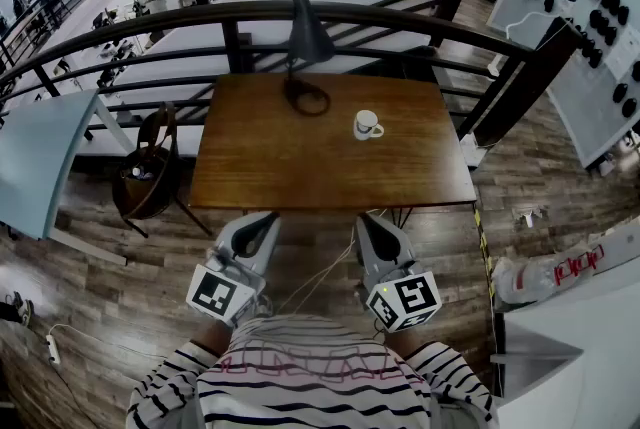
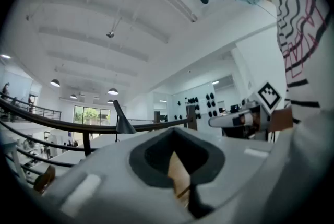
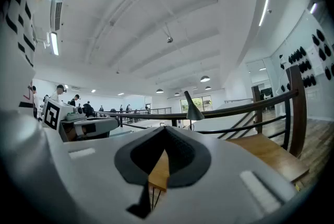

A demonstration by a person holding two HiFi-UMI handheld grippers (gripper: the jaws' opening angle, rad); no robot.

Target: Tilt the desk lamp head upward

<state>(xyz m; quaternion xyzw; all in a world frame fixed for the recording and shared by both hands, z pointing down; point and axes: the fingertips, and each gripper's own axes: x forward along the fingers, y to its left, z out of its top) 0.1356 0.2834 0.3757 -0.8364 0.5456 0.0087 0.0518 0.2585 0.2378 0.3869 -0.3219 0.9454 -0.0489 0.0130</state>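
your left tongs (image 1: 262, 220) and right tongs (image 1: 368, 222) both pinched shut on nothing, level at the counter (image 1: 300, 172) near edge, desk lamp (image 1: 308, 42) standing at the far edge, white mug (image 1: 366, 125) just right of it

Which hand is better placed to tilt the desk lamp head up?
Left, probably. The left tongs line up closer with the desk lamp head, while the mug stands before the right tongs. Both are shut and empty.
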